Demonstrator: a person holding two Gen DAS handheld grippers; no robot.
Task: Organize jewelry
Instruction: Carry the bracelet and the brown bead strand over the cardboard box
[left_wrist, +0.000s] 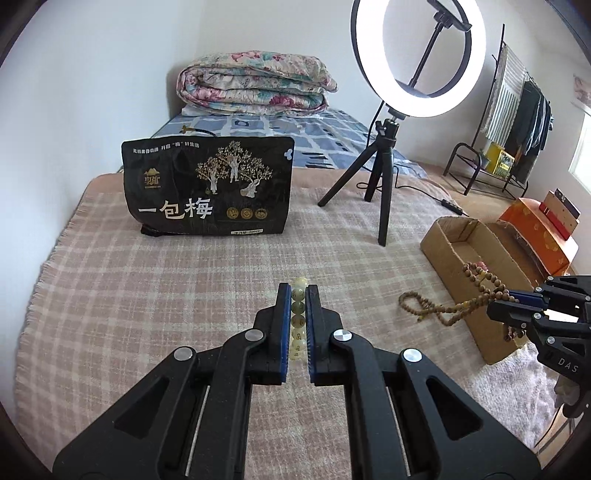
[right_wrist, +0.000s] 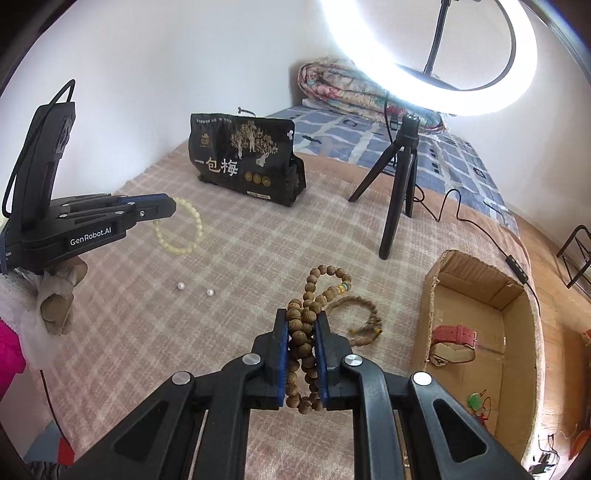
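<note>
My left gripper (left_wrist: 298, 291) is shut on a pale cream bead bracelet (left_wrist: 298, 295), held above the plaid blanket; from the right wrist view that bracelet (right_wrist: 181, 230) hangs as a loop from the left gripper (right_wrist: 173, 207). My right gripper (right_wrist: 302, 317) is shut on a long brown wooden bead string (right_wrist: 301, 332), whose loops (right_wrist: 364, 319) trail forward over the blanket. In the left wrist view the right gripper (left_wrist: 511, 299) sits at the right edge with the bead string (left_wrist: 432, 304) dangling toward the cardboard box (left_wrist: 443, 243). Two loose white pearls (right_wrist: 195, 288) lie on the blanket.
The open cardboard box (right_wrist: 439, 280) at the right holds a pink-strapped watch (right_wrist: 456, 334) and small bits. A ring light on a black tripod (right_wrist: 400, 192) and its cable stand behind. A black snack bag (right_wrist: 243, 162) stands at the back; a folded quilt (left_wrist: 255, 85) lies beyond.
</note>
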